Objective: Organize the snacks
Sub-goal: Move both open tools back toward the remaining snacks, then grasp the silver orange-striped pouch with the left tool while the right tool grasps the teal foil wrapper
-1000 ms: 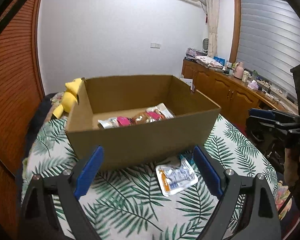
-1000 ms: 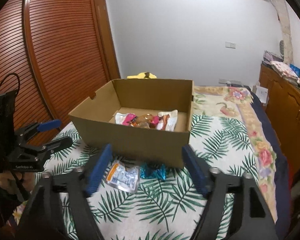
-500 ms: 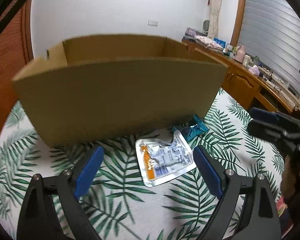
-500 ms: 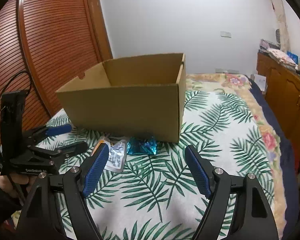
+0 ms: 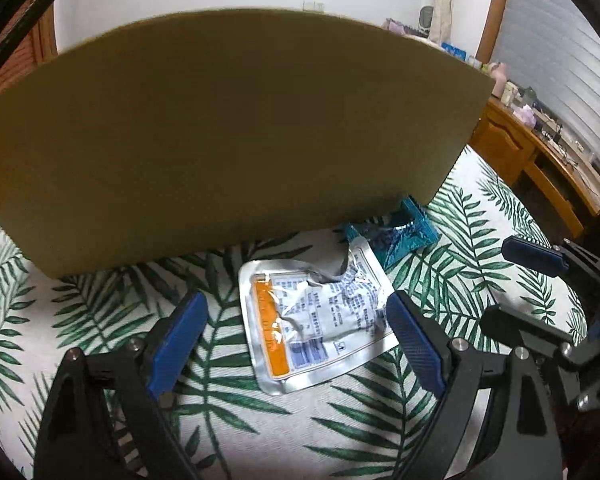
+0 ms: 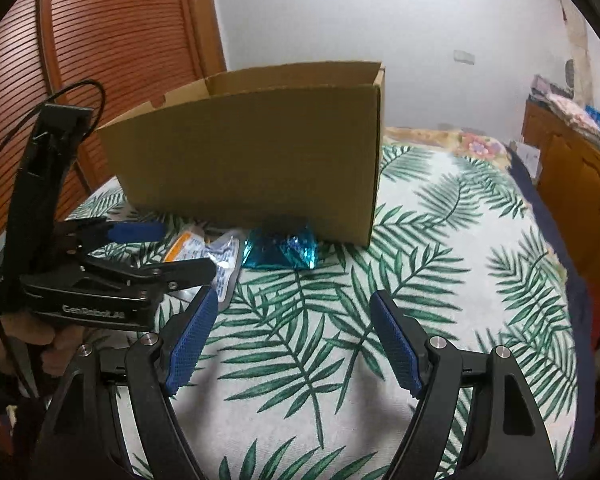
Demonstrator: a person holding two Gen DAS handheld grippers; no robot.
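Observation:
A brown cardboard box (image 5: 228,128) stands on the leaf-print cloth; it also shows in the right wrist view (image 6: 260,152). In front of it lie a silver pouch with an orange stripe (image 5: 312,320) and a blue foil packet (image 5: 400,232). My left gripper (image 5: 296,332) is open, low over the cloth, with the silver pouch between its blue pads. My right gripper (image 6: 292,336) is open and empty, a short way in front of the blue foil packet (image 6: 280,250). The silver pouch (image 6: 204,252) is partly hidden by the left gripper (image 6: 156,248). The box's inside is hidden.
The leaf-print cloth (image 6: 440,280) stretches to the right of the box. A wooden cabinet (image 6: 580,184) stands at the far right, a slatted wooden door (image 6: 100,40) at the left. The right gripper shows at the right edge of the left wrist view (image 5: 548,292).
Both grippers have come down and forward toward the cloth. The left one now straddles the silver pouch. The box's inside has dropped out of sight.

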